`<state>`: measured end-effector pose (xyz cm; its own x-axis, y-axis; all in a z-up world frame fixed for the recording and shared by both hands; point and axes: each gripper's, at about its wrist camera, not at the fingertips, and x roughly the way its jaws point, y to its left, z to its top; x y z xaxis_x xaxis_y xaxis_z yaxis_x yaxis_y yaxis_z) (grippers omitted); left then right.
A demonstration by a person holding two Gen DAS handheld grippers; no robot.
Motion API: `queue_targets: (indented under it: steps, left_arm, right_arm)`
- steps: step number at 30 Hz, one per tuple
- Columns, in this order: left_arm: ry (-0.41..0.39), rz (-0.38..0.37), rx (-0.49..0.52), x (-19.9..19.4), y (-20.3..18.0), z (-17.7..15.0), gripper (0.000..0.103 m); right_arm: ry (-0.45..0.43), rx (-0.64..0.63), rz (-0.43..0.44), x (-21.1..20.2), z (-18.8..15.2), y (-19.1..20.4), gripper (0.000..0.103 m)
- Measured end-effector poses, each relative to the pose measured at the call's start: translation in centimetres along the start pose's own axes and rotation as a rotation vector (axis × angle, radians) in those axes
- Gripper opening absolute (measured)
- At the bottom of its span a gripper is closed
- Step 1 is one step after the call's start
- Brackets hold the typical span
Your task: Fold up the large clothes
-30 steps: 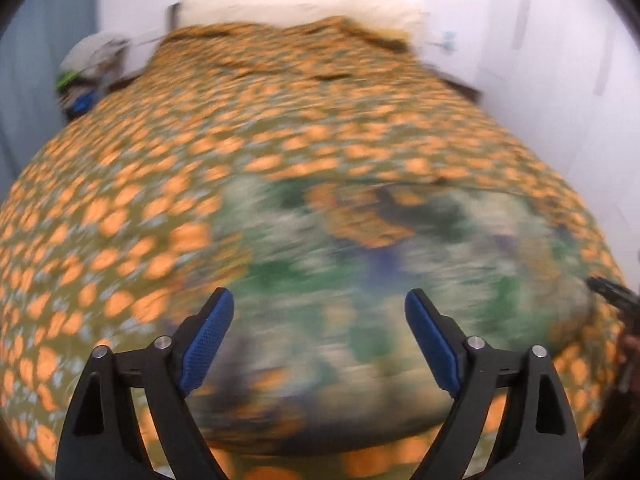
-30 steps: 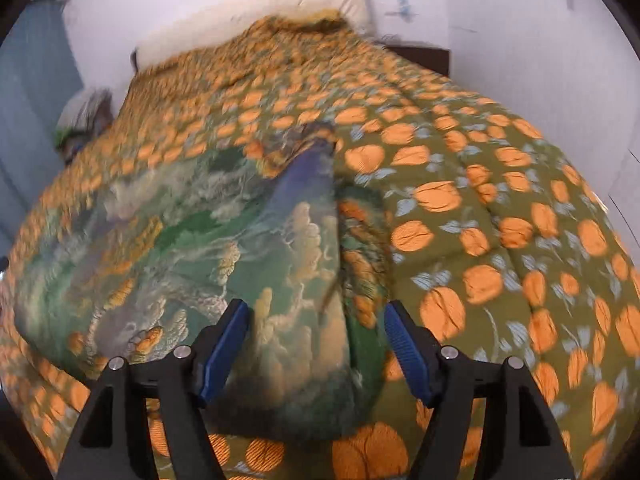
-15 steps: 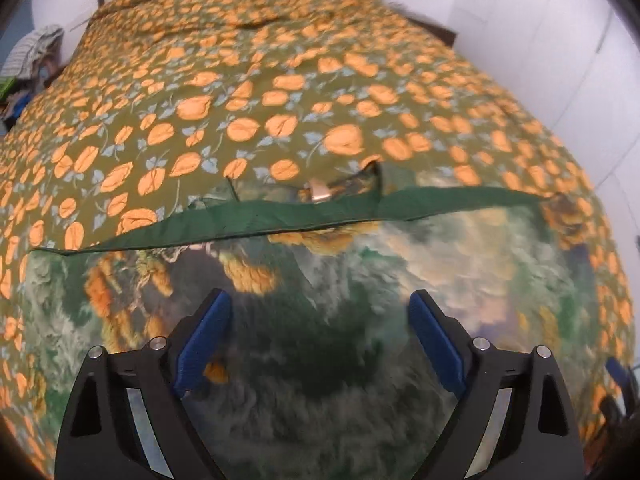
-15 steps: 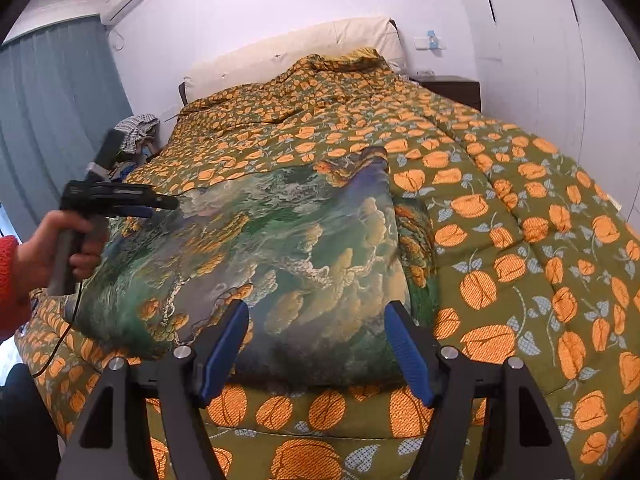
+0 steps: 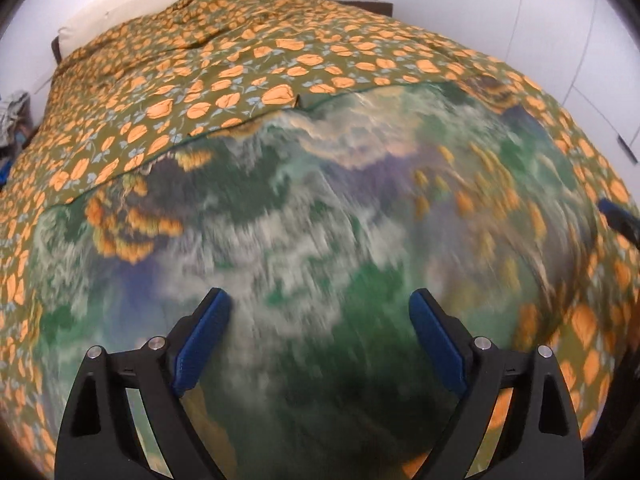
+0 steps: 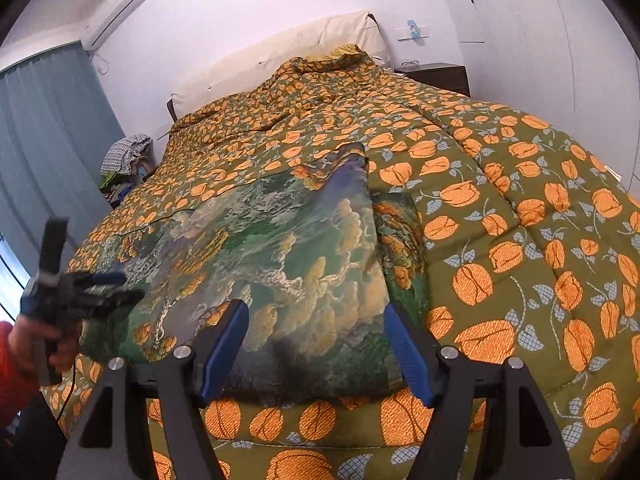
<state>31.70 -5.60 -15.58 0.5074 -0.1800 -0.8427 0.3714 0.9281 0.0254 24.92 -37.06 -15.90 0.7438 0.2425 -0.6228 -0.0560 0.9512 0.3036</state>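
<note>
1. Swung since half a second ago: left gripper (image 5: 320, 344) now aims over the garment (image 5: 320, 240) from a lower, closer angle, picture smeared with motion; right gripper (image 6: 316, 348) hangs almost where it was, at the foot of the bed (image 6: 520, 264).
2. Lies spread on the quilt: garment (image 6: 272, 256), green and cloud-printed, near the foot end, far hem running as a dark green line across the left view, one side already turned over into a narrow fold along the right edge.
3. Both sets of fingers (image 5: 204, 336) stand wide apart and hold nothing; same on the right, fingers (image 6: 224, 348) clear of the cloth, just above its near edge.
4. Step in hand, by judgement: between folds, repositioning for a fresh grip; one side fold seems done, the rest still flat.
5. Next move likely calls for lowering each gripper onto an edge or corner, pinching only the garment's layer, then carrying it across evenly.
6. Risk: catching the quilt under the thin cloth, since both are soft and patterned alike in orange and green; edges hard to pick out.
7. Around: pillow (image 6: 280, 56) at the head, nightstand (image 6: 436, 76) to the right, curtain (image 6: 48, 160) and clothes pile (image 6: 128, 156) at the left, air conditioner (image 6: 116, 16) high on the wall.
8. Nothing stands on the garment; left gripper (image 6: 84, 296) sits at its left edge in the right view, held by a hand (image 6: 36, 344) in a red sleeve.
</note>
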Motion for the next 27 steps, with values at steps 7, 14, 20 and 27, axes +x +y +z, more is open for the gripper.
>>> queue_targets:
  steps: [7, 14, 20, 27]
  left_arm:
    - [0.013, -0.005, 0.094, -1.6, -3.9, -4.2, 0.094]
    - [0.012, -0.150, -0.007, -4.2, -4.7, -5.6, 0.094]
    - [-0.022, -0.167, -0.023, -6.5, -4.5, -5.2, 0.094]
    - [-0.038, -0.209, -0.004, -8.2, -5.0, -0.8, 0.094]
  right_arm:
    - [0.023, 0.038, -0.020, 0.2, -0.3, -0.8, 0.073]
    - [0.092, 0.264, 0.042, 1.5, -1.5, -4.2, 0.083]
    - [0.137, 0.491, 0.140, 4.9, -2.2, -6.8, 0.089]
    - [0.091, 0.482, 0.097, 5.4, -2.2, -6.0, 0.046]
